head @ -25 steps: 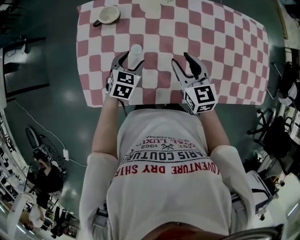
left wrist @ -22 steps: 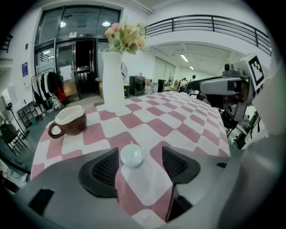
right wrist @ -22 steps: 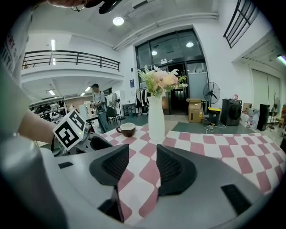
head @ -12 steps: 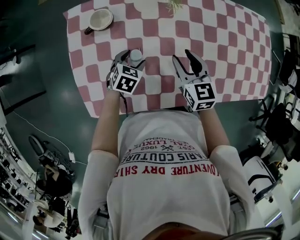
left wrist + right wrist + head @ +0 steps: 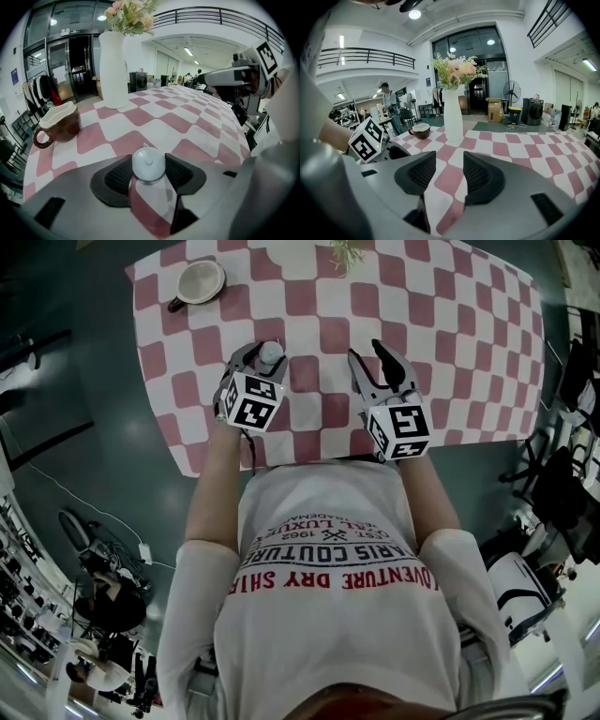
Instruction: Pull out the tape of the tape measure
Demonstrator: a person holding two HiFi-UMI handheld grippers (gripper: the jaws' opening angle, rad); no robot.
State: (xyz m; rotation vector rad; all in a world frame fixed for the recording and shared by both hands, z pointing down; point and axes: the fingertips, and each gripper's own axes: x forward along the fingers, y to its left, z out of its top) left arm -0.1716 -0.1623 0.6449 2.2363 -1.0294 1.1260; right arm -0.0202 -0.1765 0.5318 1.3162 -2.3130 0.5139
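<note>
Left gripper [image 5: 265, 356] is your holding tool. Its jaws have just been closing and now flank the tape measure [image 5: 148, 163], with the pads against its rim, at lower centre of the left gripper view. Right gripper [image 5: 449, 172] has just narrowed its jaws slightly. They stand wide, with only the checked tablecloth [image 5: 506, 150] between them.

In the head view, the tape measure lies at the left gripper's tips, left of centre. The right gripper sits to its right, at about the same height in the frame and clearly apart from it. You will probably make the pull with the right gripper, so locate the tape end before reaching.

The case is a small white disc lying flat, with a centre button and no long axis. A small tab at its far edge may be the tape end, but it is too small to confirm.
</note>
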